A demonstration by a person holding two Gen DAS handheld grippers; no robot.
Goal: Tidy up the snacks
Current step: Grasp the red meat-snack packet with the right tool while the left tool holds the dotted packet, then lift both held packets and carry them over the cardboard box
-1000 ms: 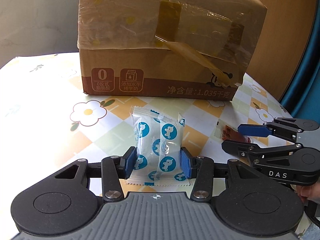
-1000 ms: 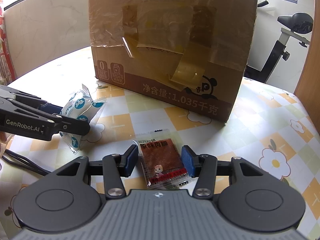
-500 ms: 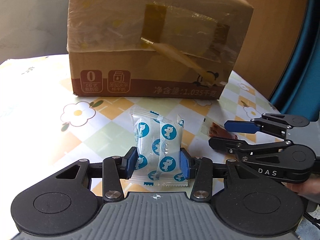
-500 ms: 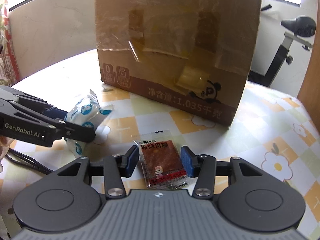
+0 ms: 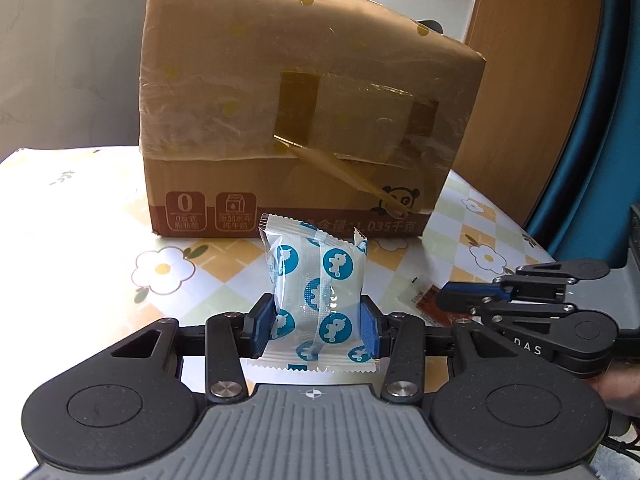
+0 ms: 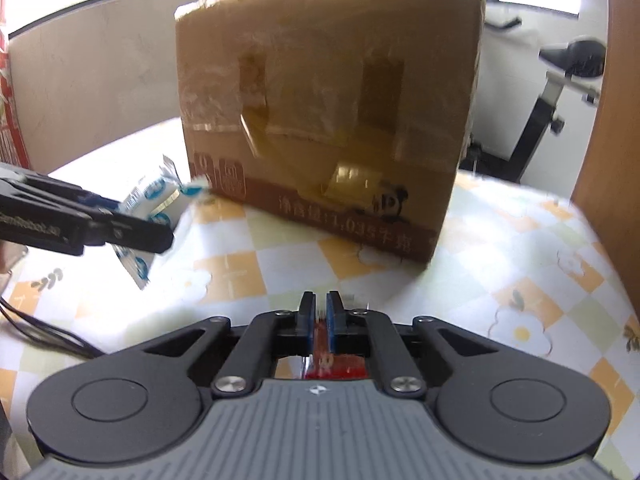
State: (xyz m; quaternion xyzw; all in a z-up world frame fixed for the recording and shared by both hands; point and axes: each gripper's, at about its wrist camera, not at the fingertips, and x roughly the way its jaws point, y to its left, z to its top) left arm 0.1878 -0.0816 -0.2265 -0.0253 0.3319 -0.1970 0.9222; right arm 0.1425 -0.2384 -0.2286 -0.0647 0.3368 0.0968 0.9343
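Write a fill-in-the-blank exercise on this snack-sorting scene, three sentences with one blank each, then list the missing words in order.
1. The left gripper is shut on a white snack packet printed with ____ circles.
2. The right gripper is shut on a flat ____ snack packet.
3. The taped brown cardboard box shows a small ____ drawn on its lower band.

Missing words: blue; red; panda

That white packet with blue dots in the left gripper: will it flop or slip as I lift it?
The white packet looks puffed with air, so it probably stays upright rather than drooping. The left gripper pinches only its lower half, and the film looks glossy, so it may slide or swivel. Probably light; a hard squeeze could crush the contents.
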